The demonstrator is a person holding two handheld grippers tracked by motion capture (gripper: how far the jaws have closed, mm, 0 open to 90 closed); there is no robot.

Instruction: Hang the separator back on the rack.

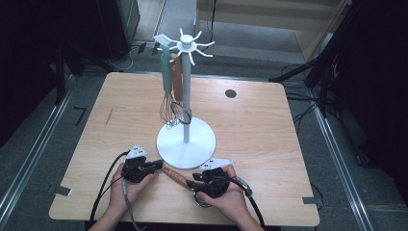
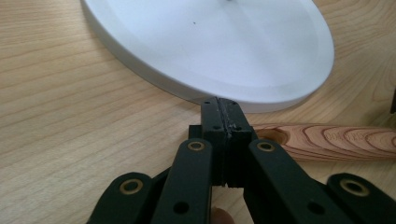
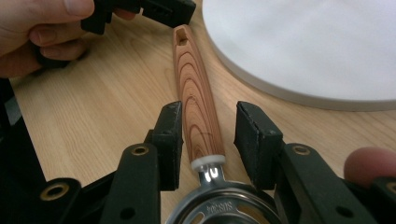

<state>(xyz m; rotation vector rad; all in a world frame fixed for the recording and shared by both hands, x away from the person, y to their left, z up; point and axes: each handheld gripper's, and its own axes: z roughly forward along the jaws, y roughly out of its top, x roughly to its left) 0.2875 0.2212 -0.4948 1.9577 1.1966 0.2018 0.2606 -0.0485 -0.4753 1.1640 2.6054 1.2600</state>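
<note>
wooden handle [image 3: 196, 105] of utensil lay flat on table [image 1: 269, 139], just beside white stand base [image 1: 186, 142]. long axis ran from my right gripper [image 3: 208, 135] toward left gripper [image 2: 223, 116]. right jaws stood apart astride handle near metal end, pads not pressing, so no grip. left jaws closed on nothing, tips near handle's hole end and base rim. right hand nearer for pickup, i judged. stamped writing on metal part, too blurred to read. two whisks [image 1: 174, 103] hung on stand.
</note>
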